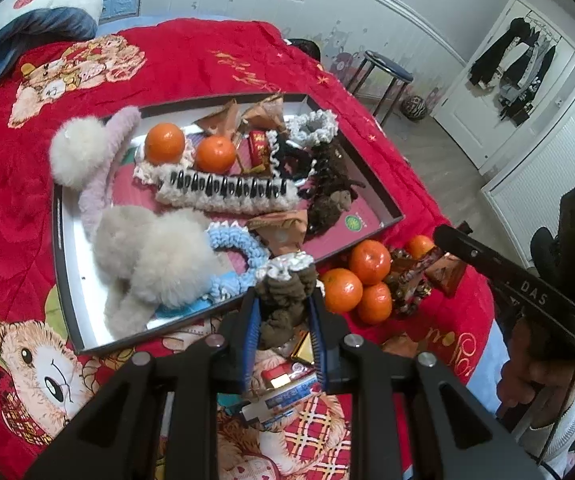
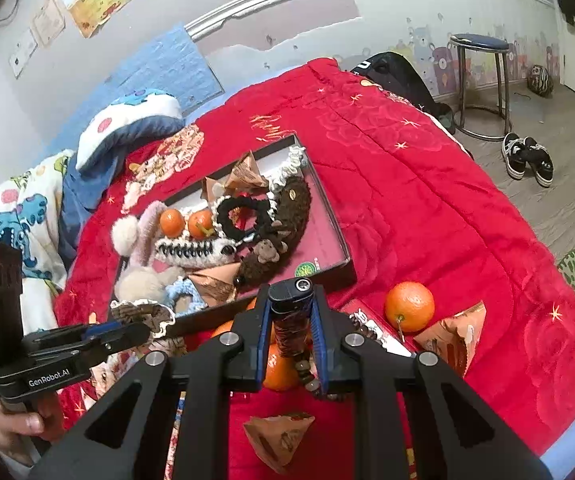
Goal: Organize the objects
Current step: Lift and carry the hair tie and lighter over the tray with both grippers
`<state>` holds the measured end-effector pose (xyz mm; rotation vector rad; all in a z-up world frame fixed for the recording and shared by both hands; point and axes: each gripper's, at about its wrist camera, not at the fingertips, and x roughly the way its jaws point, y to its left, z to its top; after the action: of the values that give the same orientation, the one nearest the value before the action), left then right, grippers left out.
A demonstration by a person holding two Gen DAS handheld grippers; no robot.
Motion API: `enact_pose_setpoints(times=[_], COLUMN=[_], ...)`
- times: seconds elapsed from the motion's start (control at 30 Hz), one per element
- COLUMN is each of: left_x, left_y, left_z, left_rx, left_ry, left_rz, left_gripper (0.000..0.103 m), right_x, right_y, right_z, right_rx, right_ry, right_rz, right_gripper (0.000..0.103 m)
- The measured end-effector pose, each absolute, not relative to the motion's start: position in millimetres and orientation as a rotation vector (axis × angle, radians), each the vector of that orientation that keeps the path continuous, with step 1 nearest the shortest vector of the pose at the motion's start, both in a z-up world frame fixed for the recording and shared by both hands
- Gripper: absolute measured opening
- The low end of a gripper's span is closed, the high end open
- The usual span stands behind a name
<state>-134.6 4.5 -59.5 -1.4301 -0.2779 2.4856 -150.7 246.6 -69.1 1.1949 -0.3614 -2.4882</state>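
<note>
Scrunchie (image 1: pixel 285 300) sits clamped in left tool (image 1: pixel 283 312); right tool (image 2: pixel 290 322) grips a lighter (image 2: pixel 290 304).

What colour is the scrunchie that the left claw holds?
Brown, with a silvery-white frilled edge: the scrunchie in the left claw shows best in the left wrist view.

Somebody's bedroom at home

Bed with a red quilt (image 2: pixel 427 184), plush pillow (image 1: pixel 43 12), clothes hung on the door (image 1: pixel 515 64), stool (image 2: pixel 481 84), shoes (image 2: pixel 527 158) on the floor.

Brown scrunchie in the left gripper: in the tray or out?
Out. The left gripper is shut on the brown scrunchie, holding it above the red blanket just short of the tray's near rim.
</note>
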Motion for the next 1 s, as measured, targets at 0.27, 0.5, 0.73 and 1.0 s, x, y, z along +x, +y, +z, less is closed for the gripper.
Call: enact_pose_setpoints(times=[0.27, 0.5, 0.73, 1.0], left_x=[-137, -138, -140, -162], left_y=[7, 8, 14, 39], left_z=[-36, -21, -8, 16], left_rx=[-1.362, -1.338, -1.322, -1.260], left_ry=[-0.268, -0.229, -0.224, -0.205], left_rz=[2.500, 2.532, 2.534, 2.499], left_gripper=[0.023, 0.023, 0.023, 0.023], right_x=[-163, -162, -161, -180], right_y=[252, 246, 247, 240], right_z=[-46, -27, -15, -5], right_rx=[1.110, 1.067, 1.042, 1.022], right_ry=[-0.479, -0.346, -0.305, -0.260], right_rz=[-2.433, -2.516, -2.532, -2.520], right_gripper=[0.017, 0.017, 0.017, 0.017])
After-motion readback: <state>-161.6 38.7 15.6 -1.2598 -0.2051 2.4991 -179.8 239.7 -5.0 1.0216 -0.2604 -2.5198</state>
